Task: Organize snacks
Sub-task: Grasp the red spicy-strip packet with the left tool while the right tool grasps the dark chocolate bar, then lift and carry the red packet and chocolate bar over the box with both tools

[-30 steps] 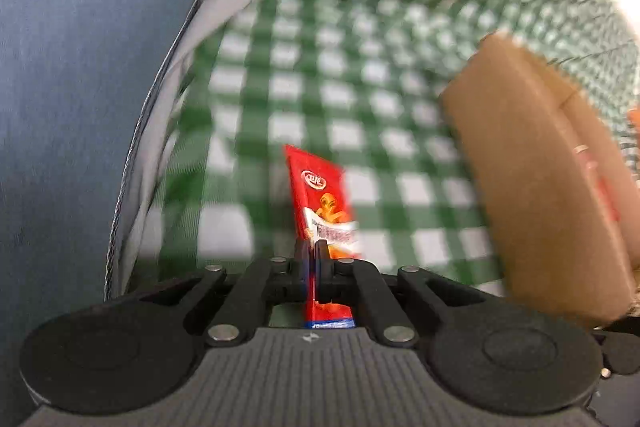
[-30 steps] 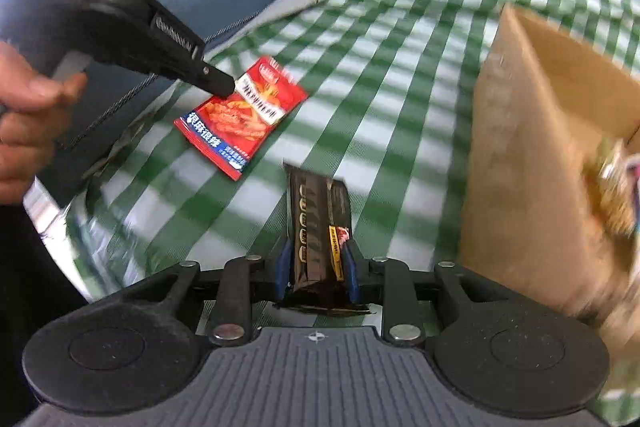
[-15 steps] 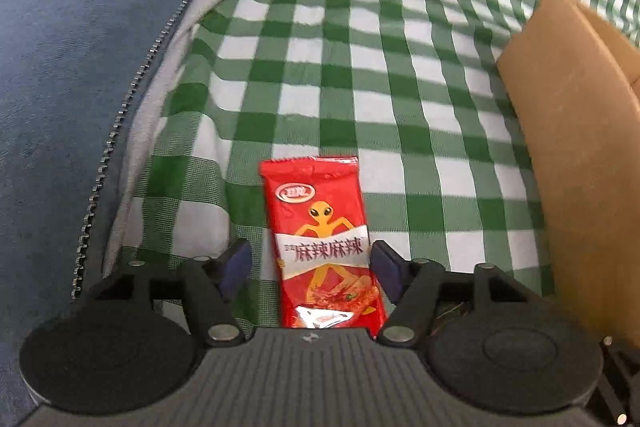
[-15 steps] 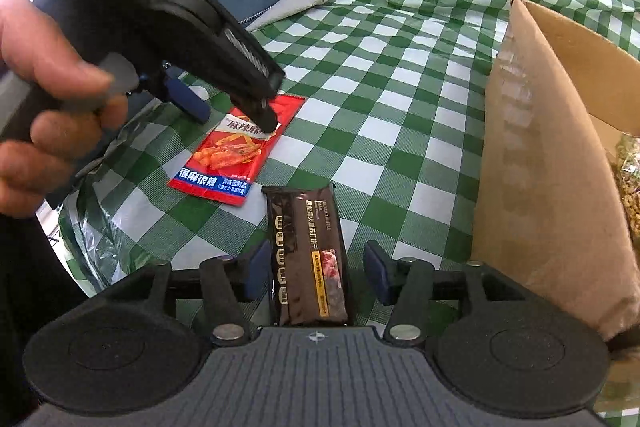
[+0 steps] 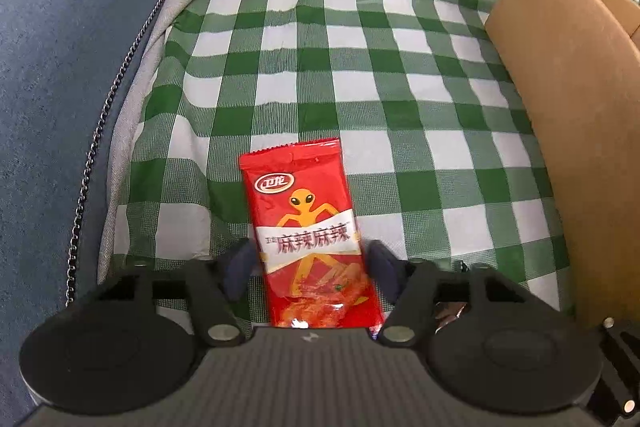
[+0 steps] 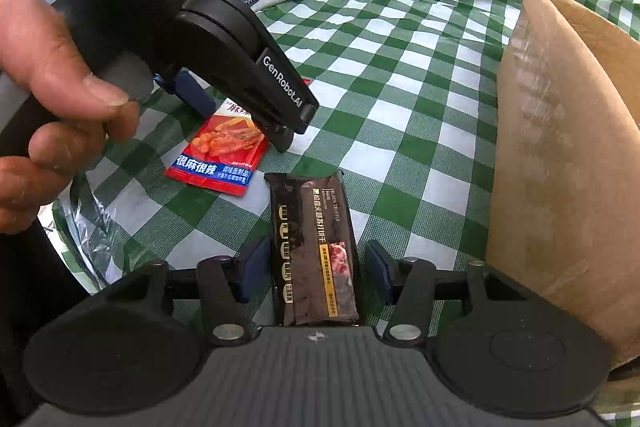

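A red spicy-snack packet (image 5: 312, 243) lies flat on the green checked cloth (image 5: 320, 67), between the open jaws of my left gripper (image 5: 310, 269). It also shows in the right wrist view (image 6: 224, 155), partly under the left gripper's body (image 6: 224, 47). A dark brown snack bar packet (image 6: 314, 251) lies flat on the cloth between the open jaws of my right gripper (image 6: 314, 269). Neither packet is gripped. The two packets lie close together, the red one to the left.
A brown cardboard box (image 5: 572, 107) stands on the cloth at the right, also in the right wrist view (image 6: 568, 167). A blue upholstered seat (image 5: 72, 47) with a grey zipped edge borders the cloth on the left. A person's hand (image 6: 44, 99) holds the left gripper.
Both grippers have opened and let go of their packets, which now lie flat on the cloth. The left gripper has moved closer over the red packet.
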The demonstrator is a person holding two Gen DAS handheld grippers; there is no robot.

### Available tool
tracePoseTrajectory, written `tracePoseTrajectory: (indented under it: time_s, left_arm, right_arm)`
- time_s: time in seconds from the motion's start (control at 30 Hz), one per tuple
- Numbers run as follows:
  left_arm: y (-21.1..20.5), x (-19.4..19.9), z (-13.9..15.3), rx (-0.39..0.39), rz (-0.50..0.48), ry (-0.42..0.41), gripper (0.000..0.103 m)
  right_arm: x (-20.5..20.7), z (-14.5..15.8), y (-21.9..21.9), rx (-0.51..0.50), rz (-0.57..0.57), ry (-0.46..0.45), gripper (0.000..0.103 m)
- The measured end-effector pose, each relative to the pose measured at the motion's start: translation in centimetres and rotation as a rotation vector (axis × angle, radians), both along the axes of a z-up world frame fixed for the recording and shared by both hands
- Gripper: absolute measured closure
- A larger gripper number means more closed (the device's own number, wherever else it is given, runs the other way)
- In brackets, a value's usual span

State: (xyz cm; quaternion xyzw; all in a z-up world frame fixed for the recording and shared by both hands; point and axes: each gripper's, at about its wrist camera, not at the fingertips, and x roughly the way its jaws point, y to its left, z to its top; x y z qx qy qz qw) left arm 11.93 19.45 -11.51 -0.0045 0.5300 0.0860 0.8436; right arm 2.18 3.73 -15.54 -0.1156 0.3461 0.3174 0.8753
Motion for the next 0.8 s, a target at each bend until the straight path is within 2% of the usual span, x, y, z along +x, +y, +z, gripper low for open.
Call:
tracePoseTrajectory:
  time_s: [0.07,0.2,0.8]
  left_arm:
    - [0.2,-0.1,0.3,-0.012,0.007,-0.010,0.049]
    - [0.3,-0.4,0.6,-0.025,0.007,-0.028,0.052]
    - [0.9,-1.0,1.8,-0.049,0.029,-0.078,0.052]
  right_arm:
    - [-0.1,0.1,-0.1,0.000,0.001,-0.010,0.061]
    - [-0.4,0.1,-0.2,-0.002,0.000,-0.021,0.062]
    - [-1.4,0.7,-1.0,0.013,0.003,-0.089,0.062]
